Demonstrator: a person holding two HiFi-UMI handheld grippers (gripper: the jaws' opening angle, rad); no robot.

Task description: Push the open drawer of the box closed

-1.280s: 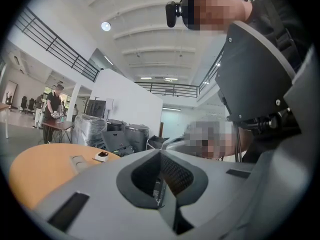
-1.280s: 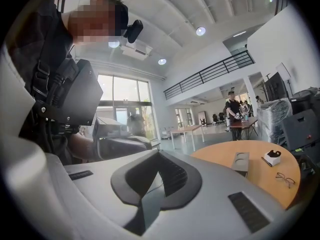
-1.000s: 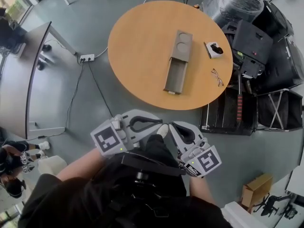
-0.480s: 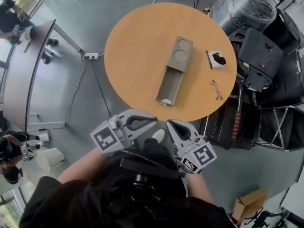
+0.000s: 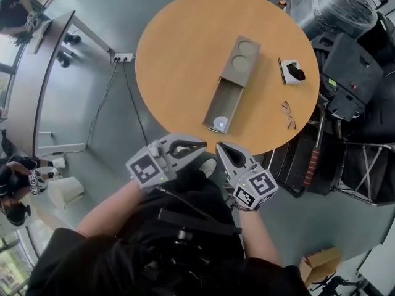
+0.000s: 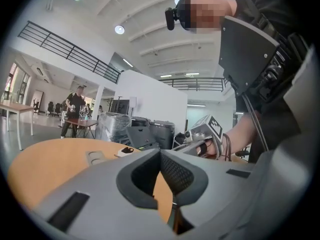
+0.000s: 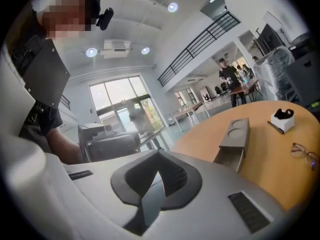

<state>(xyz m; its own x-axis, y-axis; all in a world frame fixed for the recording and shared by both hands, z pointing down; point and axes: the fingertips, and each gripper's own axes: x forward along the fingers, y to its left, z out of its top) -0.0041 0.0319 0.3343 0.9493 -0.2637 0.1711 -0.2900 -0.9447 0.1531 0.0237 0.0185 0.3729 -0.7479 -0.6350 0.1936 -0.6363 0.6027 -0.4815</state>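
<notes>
A long grey box (image 5: 241, 57) with two round recesses in its top lies on the round wooden table (image 5: 173, 54). Its drawer (image 5: 224, 106) is pulled out toward me, with a small white round thing at its near end. The box also shows in the right gripper view (image 7: 234, 134), drawer open, and far off in the left gripper view (image 6: 95, 157). My left gripper (image 5: 202, 147) and right gripper (image 5: 219, 147) hang side by side just off the table's near edge, short of the drawer front. Both are shut on nothing, as their own views confirm (image 6: 160, 153) (image 7: 159, 167).
A white holder with a black item (image 5: 291, 71) and a pair of glasses (image 5: 288, 115) lie on the table's right side. Black cases and racks (image 5: 352, 73) crowd the floor to the right. A power strip with cables (image 5: 123, 57) and a desk (image 5: 37, 85) are on the left.
The table and the open drawer have come nearer to both grippers. The grippers have risen toward the table's near edge and stay shut.
</notes>
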